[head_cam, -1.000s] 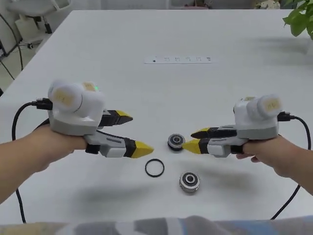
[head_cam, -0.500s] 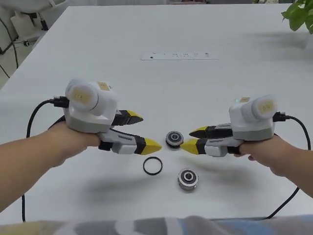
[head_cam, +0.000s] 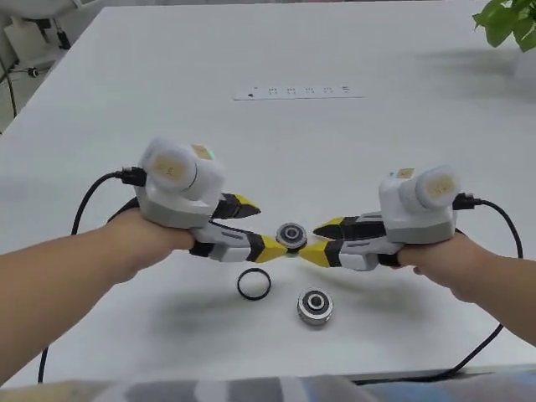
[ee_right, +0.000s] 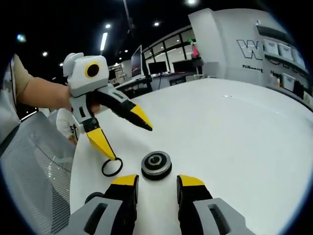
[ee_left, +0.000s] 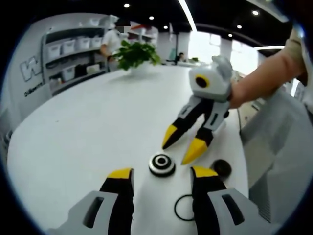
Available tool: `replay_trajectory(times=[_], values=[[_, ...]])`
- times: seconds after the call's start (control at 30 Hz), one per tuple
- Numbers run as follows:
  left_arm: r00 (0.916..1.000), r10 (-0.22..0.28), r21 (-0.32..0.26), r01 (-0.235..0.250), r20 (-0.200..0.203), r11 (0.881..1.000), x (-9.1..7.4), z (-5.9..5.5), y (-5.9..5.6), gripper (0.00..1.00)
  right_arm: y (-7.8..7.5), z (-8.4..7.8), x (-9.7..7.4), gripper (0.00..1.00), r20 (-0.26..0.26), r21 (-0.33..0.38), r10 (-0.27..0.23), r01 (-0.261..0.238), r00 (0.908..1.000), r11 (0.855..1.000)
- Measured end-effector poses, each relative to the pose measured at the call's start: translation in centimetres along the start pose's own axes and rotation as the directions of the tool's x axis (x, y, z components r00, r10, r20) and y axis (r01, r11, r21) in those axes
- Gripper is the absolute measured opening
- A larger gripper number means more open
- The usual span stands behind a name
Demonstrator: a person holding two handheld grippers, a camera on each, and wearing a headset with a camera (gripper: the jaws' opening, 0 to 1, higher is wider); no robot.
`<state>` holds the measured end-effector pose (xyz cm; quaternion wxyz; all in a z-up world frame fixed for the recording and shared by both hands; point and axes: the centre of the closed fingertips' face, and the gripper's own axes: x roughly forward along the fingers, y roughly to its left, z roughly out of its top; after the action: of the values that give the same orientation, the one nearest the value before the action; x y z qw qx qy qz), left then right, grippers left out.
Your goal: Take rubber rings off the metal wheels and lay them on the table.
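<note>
A small metal wheel (head_cam: 291, 235) with a dark rubber ring around it lies flat on the white table (head_cam: 352, 142). My left gripper (head_cam: 264, 228) comes at it from the left, open, its lower yellow tip beside the wheel. Opposite, my right gripper (head_cam: 316, 239) is open, tips close against the wheel's right side. The left gripper view has the wheel (ee_left: 162, 164) just ahead of the left gripper (ee_left: 161, 174), facing the right gripper (ee_left: 180, 151). The right gripper (ee_right: 157, 181) frames the wheel (ee_right: 156, 165) too. A loose black rubber ring (head_cam: 254, 285) lies nearer me, beside a second wheel (head_cam: 315, 306).
A flat white strip with small markings (head_cam: 297, 91) lies far back on the table. Leaves of a green plant (head_cam: 502, 21) reach in at the top right. Black cables (head_cam: 84, 219) trail from both grippers. The table's front edge (head_cam: 276, 378) runs close below the second wheel.
Both grippers have closed in on the ringed wheel from either side, until their lower tips flank it. The wheels and the loose ring have stayed put; the camera has shifted.
</note>
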<state>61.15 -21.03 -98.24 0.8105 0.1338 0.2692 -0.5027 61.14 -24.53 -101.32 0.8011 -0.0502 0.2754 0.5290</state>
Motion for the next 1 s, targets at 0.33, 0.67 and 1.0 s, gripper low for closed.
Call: replay_trajectory(times=[0.33, 0.67, 1.0], values=[[0.9999, -0.015, -0.015, 0.015, -0.005, 1.0, 1.1, 0.1, -0.4, 0.37, -0.1, -0.2, 0.1, 0.29, 0.001, 0.003, -0.002, 0.002, 1.0, 1.0], [0.9997, -0.024, -0.021, 0.024, -0.003, 0.999, 2.2, 0.5, -0.6, 0.31, -0.1, -0.1, 0.2, 0.29, 0.001, -0.001, -0.001, 0.001, 1.0, 1.0], [0.9994, -0.022, 0.01, 0.023, -0.026, 1.0, 3.3, 0.2, -0.7, 0.22, -0.2, -0.3, 0.2, 0.29, 0.004, 0.002, -0.005, 0.005, 1.0, 1.0]])
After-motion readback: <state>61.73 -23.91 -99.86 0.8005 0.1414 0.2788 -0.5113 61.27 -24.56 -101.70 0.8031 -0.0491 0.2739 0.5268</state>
